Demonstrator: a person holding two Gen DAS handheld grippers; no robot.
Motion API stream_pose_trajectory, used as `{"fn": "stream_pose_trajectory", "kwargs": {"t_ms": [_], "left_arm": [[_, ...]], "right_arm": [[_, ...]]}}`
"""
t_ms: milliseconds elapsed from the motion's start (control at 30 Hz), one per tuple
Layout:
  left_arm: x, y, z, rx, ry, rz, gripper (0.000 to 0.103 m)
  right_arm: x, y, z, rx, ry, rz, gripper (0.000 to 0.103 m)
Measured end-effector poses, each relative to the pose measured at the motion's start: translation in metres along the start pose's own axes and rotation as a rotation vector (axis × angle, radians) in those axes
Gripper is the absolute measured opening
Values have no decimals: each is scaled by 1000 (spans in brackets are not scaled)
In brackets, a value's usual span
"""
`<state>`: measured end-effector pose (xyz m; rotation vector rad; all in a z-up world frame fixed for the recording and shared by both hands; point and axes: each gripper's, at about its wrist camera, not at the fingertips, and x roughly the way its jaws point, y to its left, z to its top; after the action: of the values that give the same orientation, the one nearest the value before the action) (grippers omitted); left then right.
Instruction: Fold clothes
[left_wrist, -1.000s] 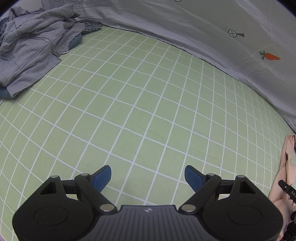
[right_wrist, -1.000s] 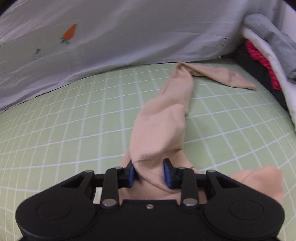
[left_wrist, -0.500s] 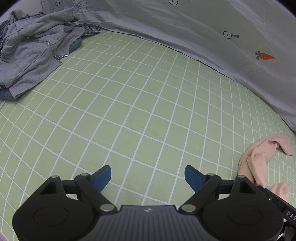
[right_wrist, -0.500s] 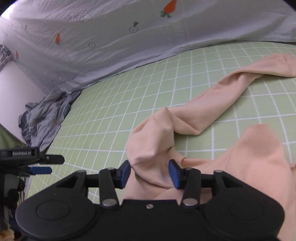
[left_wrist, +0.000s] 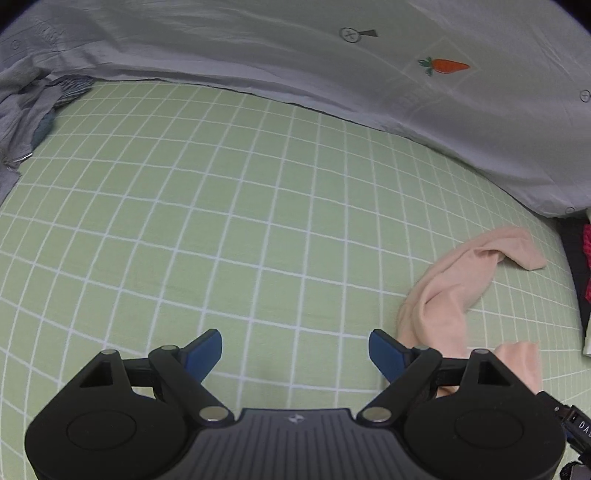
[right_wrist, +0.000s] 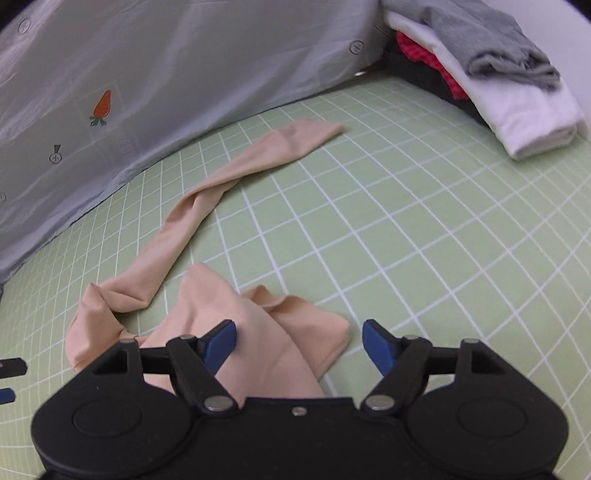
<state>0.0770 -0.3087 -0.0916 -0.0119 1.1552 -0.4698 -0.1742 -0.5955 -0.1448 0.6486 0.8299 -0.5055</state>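
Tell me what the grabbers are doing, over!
Left gripper open, empty. Right gripper open over long peach stretchy tights, lying twisted on green checked sheet. Nothing in the way.

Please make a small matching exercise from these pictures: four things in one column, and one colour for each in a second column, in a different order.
Things:
1. tights
2. checked sheet
3. folded cloth on top of the pile
4. carrot print

Colours:
a. orange
b. grey
c. beige
d. light green

Pairs: 1-c, 2-d, 3-b, 4-a
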Motion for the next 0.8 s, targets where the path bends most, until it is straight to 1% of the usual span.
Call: {"fn": "stream_pose_trajectory", "kwargs": {"t_ms": [100,233,267,333,367,400,433,467,500,533,567,600,700,800], "left_arm": [[12,-28,9,41,17,-69,88],[25,-34,10,37,37,-100,88],[29,-35,10,36,41,-108,86],[35,-38,10,34,51,-123,71],[38,-39,10,33,56,-131,53],[42,-41,10,32,61,-139,41],[45,-42,10,31,66,-147,35],[48,-44,11,30,71,-154,23],[52,-45,11,29,76,-162,14],[55,-46,11,28,81,-170,14],[58,-48,11,28,86,-178,14],[60,-46,11,19,87,-182,14],[45,1,13,-102,44,-145,13],[19,59,8,-224,-18,-75,13]], "right_arm": [[-4,-17,-1,57,4,-60,78],[-4,-16,-2,57,12,-24,78],[-3,-16,-2,58,13,-15,77],[-3,-15,-2,58,17,2,72],[-3,-15,-2,58,19,11,62],[-3,-15,-2,58,21,20,49],[-3,-15,-2,58,22,29,42],[-3,-15,-2,59,24,38,32],[-3,-14,-3,59,26,47,24],[-3,-14,-3,59,28,55,19],[-3,-14,-3,59,30,64,7],[-3,-14,-3,59,31,73,3],[-8,-9,1,22,2,75,3],[-12,2,7,-46,-30,75,2]]}}
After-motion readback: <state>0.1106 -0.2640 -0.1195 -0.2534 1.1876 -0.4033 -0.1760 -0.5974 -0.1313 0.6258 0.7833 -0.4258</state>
